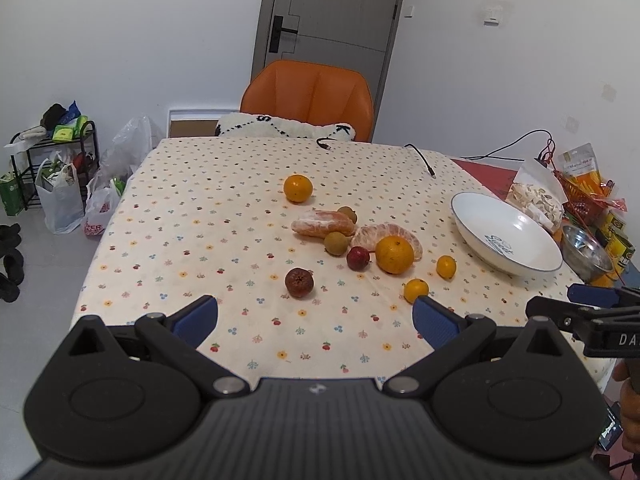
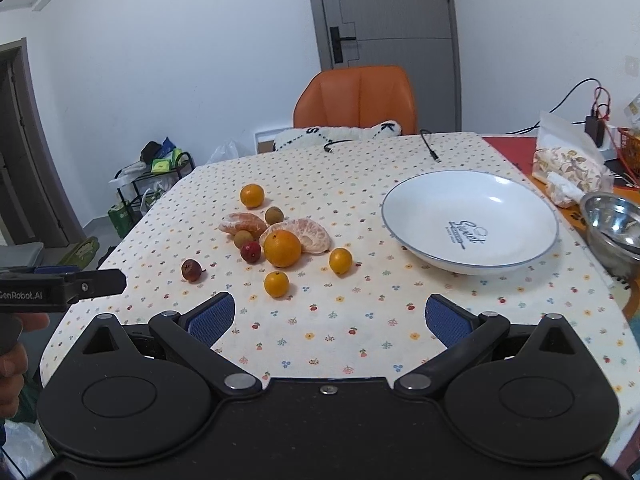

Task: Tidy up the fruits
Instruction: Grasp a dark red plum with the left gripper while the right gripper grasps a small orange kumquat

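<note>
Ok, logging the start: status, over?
Left gripper and right gripper open, empty. Fruits loose on tablecloth, white bowl empty. Nothing blocking.

cream tablecloth [image 2: 360, 320] dotted with small red, yellow and blue flowers. white bowl [image 2: 424, 216] with a thin blue rim and dark lettering. 4 orange citrus fruits, the largest [image 2: 282, 248] deep orange; a red fruit [image 2: 251, 251]; a brownish-red wrinkled fruit [image 1: 299, 282]. orange chair [image 1: 308, 98], grey door [image 2: 392, 12]. gripper pads [image 2: 212, 318] blue, bodies black.
</note>
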The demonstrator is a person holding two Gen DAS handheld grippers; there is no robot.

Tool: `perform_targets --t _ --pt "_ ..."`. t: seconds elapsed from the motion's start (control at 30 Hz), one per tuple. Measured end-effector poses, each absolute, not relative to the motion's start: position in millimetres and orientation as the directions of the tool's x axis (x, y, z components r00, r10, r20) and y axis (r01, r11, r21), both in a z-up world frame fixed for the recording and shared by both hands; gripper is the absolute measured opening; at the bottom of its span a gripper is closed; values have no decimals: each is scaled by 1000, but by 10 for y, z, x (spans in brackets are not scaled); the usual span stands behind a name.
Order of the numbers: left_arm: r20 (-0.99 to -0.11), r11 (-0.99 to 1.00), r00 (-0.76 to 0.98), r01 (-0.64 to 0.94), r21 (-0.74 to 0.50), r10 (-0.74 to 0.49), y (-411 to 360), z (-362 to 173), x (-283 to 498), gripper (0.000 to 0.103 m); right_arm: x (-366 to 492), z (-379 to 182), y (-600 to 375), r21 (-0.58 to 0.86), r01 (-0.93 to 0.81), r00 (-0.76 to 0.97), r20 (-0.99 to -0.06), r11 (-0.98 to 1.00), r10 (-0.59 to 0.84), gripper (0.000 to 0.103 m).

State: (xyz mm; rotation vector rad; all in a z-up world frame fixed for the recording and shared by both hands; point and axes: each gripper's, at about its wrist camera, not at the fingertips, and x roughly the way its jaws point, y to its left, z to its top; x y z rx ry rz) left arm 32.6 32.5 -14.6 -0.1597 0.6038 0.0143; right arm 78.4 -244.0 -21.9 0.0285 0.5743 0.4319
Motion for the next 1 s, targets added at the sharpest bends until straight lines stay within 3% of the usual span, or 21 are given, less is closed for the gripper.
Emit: perform_targets --t 0.47,0.67,0.9,1.0 --pt "-572 982 818 -52 -180 -62 439 -314 649 100 1109 -307 -2176 140 -409 730 -543 902 416 103" --pt "-575 979 815 -54 -194 -69 495 -368 790 94 1272 -397 -2089 144 -408 718 -559 902 414 103" --pt "-592 975 801 -49 -216 -91 536 -474 957 76 1439 -498 -2037 182 -422 692 -568 888 445 101" --pt "-605 974 789 -45 -223 -102 540 -539 1037 67 1508 -535 -2008 206 -437 669 -577 875 470 92"
